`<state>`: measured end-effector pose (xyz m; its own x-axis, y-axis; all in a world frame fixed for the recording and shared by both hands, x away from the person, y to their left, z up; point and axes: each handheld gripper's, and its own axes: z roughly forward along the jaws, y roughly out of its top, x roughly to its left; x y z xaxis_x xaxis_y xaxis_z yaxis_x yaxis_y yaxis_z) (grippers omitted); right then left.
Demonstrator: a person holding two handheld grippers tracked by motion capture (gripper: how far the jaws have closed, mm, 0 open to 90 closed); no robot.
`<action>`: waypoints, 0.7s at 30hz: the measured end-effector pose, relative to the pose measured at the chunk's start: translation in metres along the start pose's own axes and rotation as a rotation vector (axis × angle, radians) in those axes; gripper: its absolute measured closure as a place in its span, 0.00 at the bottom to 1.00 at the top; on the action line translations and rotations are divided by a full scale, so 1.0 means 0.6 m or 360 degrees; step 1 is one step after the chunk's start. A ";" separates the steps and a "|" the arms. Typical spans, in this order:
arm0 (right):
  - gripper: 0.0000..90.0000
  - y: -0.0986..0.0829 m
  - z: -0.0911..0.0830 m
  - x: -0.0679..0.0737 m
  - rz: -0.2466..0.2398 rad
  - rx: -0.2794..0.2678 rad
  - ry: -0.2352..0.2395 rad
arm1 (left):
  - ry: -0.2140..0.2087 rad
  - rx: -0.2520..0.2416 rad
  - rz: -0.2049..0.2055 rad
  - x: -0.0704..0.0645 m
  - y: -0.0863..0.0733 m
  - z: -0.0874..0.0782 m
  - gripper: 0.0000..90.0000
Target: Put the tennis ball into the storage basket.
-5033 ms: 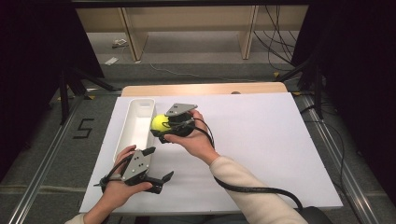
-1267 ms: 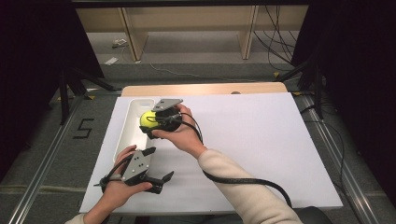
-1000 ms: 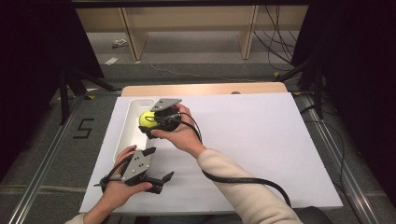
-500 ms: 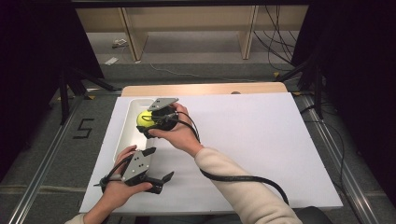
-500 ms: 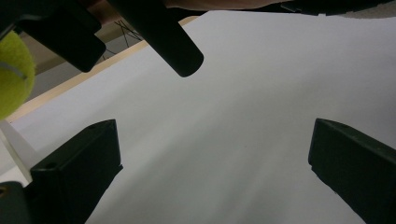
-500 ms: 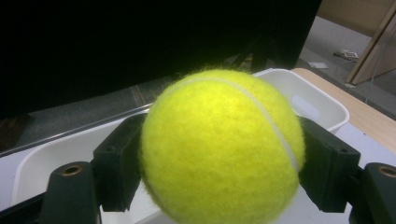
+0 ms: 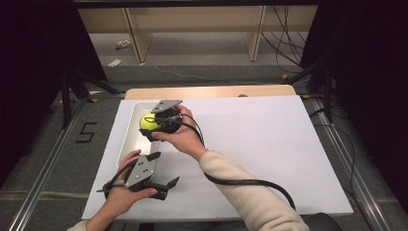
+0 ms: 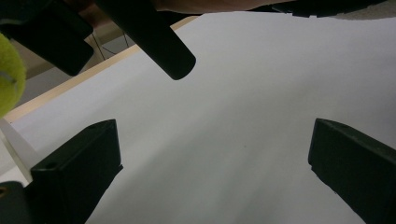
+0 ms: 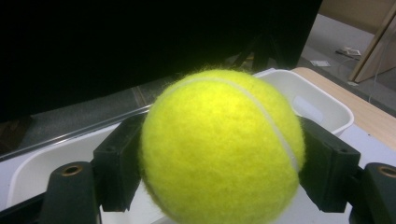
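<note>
**One ball gripped, held over the bin and not yet let go**

One tennis ball (image 9: 219, 147) sits clamped between the two black jaws of the right gripper (image 7: 153, 126), which press on its opposite sides; in the right gripper view the felt bulges past both jaws, so the hold looks firm. From above, the ball (image 7: 146, 123) hangs over the white bin (image 7: 129, 139) at the left part of the table, above the bin's farther half rather than resting in it. The right gripper view shows the bin's rim and inner wall (image 9: 322, 105) behind and below the ball, with no contact that I can make out.

The left gripper (image 7: 159, 182) rests near the front edge of the white table sheet (image 7: 269, 144), just this side of the bin, its jaws spread wide and holding nothing. In the left gripper view the bare sheet (image 8: 243, 121) lies between them, and a slice of the ball (image 8: 8, 74) shows at the upper left.

As a judgement: pickup and carry look done, and the ball appears lined up with its container. What seems left is lowering it a little, parting the jaws to release it into the bin, and pulling the hand clear. Whether anything else already lies in the bin I cannot tell, since the hand and gripper cover much of it.
</note>
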<state>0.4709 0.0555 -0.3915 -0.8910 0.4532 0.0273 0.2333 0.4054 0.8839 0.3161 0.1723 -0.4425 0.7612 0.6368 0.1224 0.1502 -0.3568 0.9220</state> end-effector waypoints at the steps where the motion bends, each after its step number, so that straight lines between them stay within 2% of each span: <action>1: 0.29 0.000 0.000 -0.001 0.0005 0.0000 -0.0004 | 0.0000 0.0000 0.0000 0.000 0.000 0.000 0.02; 21: 0.29 0.009 0.018 -0.002 0.0016 0.0011 -0.0010 | -0.0001 0.0001 0.0007 0.000 0.000 0.000 0.02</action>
<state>0.4775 0.0656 -0.3921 -0.8862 0.4621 0.0336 0.2452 0.4062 0.8803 0.3160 0.1721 -0.4426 0.7623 0.6347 0.1263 0.1473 -0.3602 0.9212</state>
